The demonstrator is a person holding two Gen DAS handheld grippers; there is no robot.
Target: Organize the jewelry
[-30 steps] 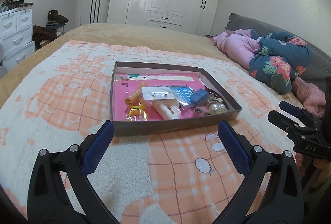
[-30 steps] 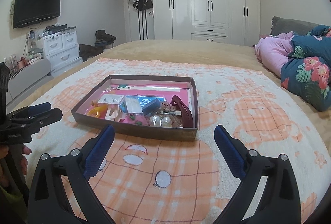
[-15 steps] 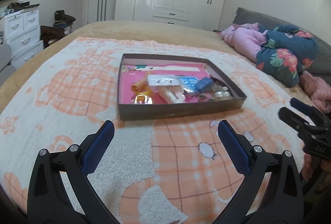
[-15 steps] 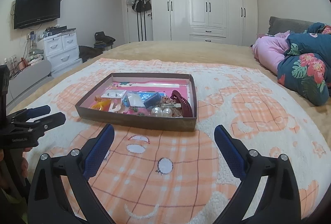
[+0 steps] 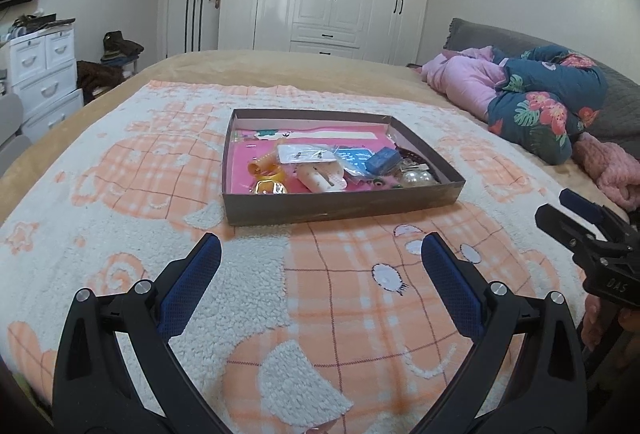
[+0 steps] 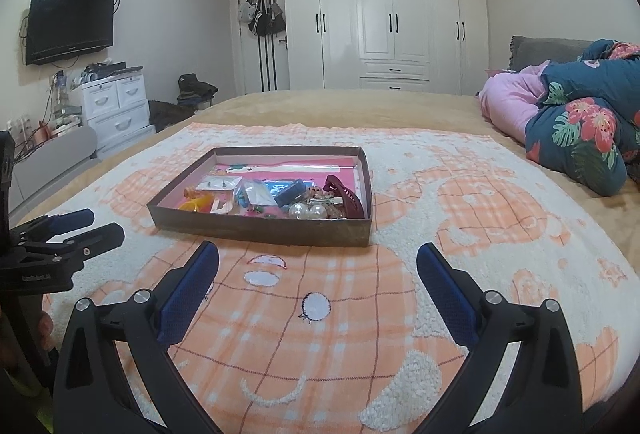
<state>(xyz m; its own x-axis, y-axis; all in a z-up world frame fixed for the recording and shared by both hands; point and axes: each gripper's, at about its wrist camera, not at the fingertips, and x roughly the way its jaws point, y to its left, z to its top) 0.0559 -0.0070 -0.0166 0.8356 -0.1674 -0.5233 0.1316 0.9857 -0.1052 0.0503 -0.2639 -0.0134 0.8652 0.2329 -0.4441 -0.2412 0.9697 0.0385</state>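
A shallow brown tray with a pink floor sits on the bed blanket; it also shows in the right wrist view. It holds mixed jewelry: a dark red hair claw, two large pearls, a blue box, small plastic bags, orange and yellow pieces. My left gripper is open and empty, short of the tray's near wall. My right gripper is open and empty, also short of the tray.
An orange-and-white fleece blanket covers the bed. Pink and floral bedding is piled at the right. White drawers and a wall television stand to the left, wardrobes at the back.
Both grippers have drawn back and risen a little from the tray, which looks smaller and farther. Both stay open and empty.
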